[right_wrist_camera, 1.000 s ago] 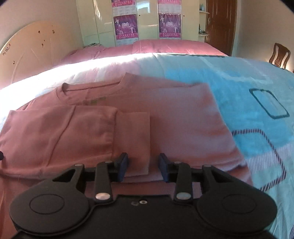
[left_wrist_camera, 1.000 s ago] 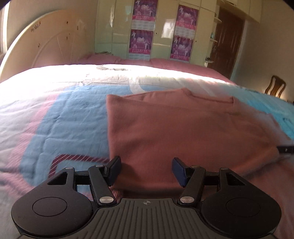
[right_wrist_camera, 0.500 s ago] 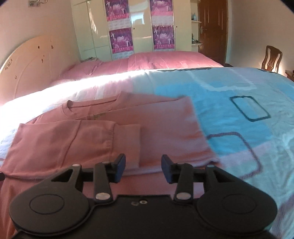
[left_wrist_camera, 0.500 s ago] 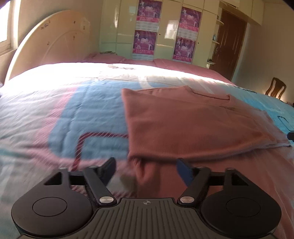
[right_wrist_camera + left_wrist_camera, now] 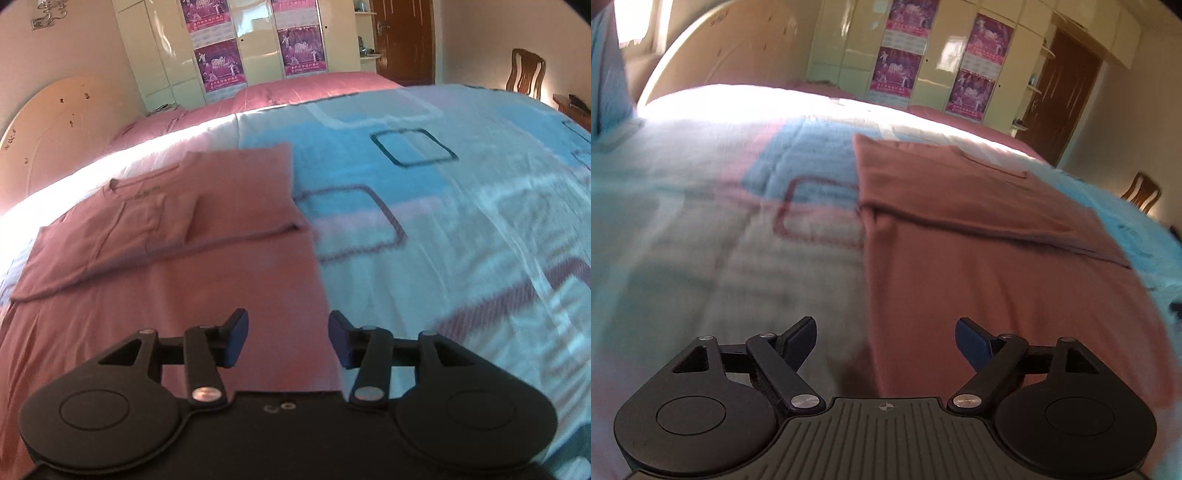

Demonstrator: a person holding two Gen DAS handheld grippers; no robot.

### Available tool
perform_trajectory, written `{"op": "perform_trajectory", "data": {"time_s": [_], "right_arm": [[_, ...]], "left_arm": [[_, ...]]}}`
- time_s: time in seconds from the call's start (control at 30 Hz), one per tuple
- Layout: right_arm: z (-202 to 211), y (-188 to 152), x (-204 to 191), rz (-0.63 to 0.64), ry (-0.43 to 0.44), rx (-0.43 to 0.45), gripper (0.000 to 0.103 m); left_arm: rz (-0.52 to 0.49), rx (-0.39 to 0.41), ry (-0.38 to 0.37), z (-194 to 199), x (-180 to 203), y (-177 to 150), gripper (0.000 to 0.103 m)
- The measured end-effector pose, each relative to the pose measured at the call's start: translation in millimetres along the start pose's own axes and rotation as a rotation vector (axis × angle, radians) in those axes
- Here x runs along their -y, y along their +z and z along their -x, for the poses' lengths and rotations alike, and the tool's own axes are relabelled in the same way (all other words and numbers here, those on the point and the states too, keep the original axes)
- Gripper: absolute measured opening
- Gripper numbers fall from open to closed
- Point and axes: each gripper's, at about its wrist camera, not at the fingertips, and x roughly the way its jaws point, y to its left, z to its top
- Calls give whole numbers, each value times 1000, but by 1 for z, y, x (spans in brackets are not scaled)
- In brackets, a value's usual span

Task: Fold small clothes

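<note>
A dusty-pink long-sleeved shirt (image 5: 979,258) lies flat on the bed, its sides and sleeves folded inward over the upper body; it also shows in the right wrist view (image 5: 184,258). My left gripper (image 5: 885,338) is open and empty, held above the shirt's lower left edge. My right gripper (image 5: 288,338) is open and empty, held above the shirt's lower right edge. Neither touches the cloth.
The shirt lies on a quilt with blue, pink and white blocks (image 5: 461,221). Pink pillows (image 5: 303,88) lie at the far end, before a wardrobe with posters (image 5: 255,40). A headboard (image 5: 731,62), a wooden chair (image 5: 524,74) and a brown door (image 5: 402,37) stand around.
Both grippers have pulled back and up from the folded sleeves towards the shirt's lower hem. The left one swung left, the right one swung right. Both stay open.
</note>
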Motion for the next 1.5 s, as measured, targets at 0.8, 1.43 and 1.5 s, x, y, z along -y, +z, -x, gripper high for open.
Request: {"op": "perform_trajectory", "data": {"time_s": [0.8, 1.43, 1.5], "right_arm": [[40, -102, 99, -418, 456, -130, 38], [33, -107, 130, -529, 577, -135, 37], [28, -106, 126, -512, 599, -171, 35]], "left_arm": [[462, -60, -326, 33, -15, -104, 60], [406, -58, -285, 25, -2, -102, 36], [409, -58, -292, 27, -1, -104, 36]]}}
